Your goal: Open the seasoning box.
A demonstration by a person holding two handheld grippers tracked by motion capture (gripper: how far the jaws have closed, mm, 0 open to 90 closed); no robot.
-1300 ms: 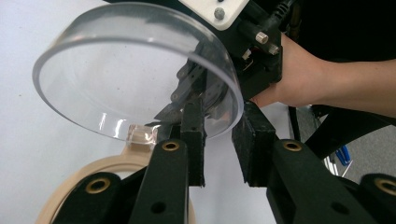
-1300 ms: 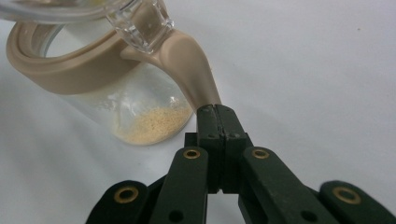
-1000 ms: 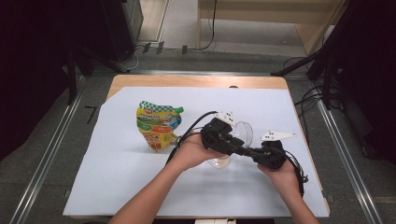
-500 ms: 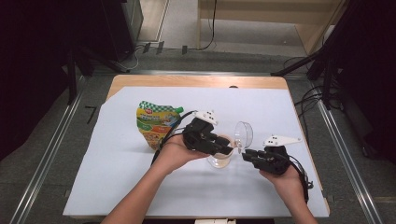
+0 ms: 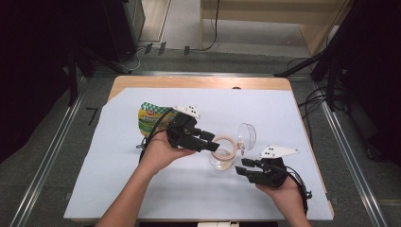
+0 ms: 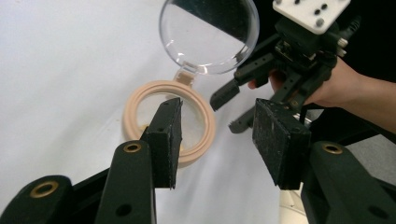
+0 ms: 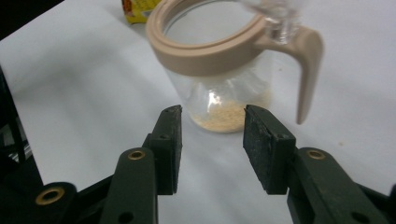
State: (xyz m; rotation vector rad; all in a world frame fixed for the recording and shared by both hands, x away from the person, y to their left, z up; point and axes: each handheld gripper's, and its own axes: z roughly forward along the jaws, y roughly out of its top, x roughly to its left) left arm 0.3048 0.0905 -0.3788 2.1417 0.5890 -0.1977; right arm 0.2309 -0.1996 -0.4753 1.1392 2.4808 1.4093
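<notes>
Both grippers have drawn back from the glass jar (image 5: pixel 222 158) since the earlier frames, the left gripper (image 5: pixel 213 142) sliding off toward the left side of the table and the right gripper (image 5: pixel 242 168) pulling back toward the near right corner, and the jaws of each have just been opening with nothing between them. That jar stands upright on the white sheet (image 5: pixel 142 198) near the middle of the table, its beige rim (image 6: pixel 140 95) ring uncovered and its clear round lid (image 6: pixel 208 35) swung up and back on the hinge at the far side. A thin layer of pale yellow granules (image 7: pixel 229 121) lies at the bottom of the glass, and a beige handle (image 7: pixel 308 70) curves down from the rim, seen in the right gripper view. The left gripper's jaws hover just over the jar's left edge, parted, one pad above the rim without pressing on it. The right gripper sits low on the sheet just to the jar's right, apart from it, jaws gaping toward the glass wall. Behind the left hand (image 5: pixel 161 151) lies a green and yellow pouch (image 5: pixel 151 118) on the sheet, partly hidden by the gripper and its cable. The sheet covers most of the wooden tabletop (image 5: pixel 198 82), whose bare edge shows along the far side.
</notes>
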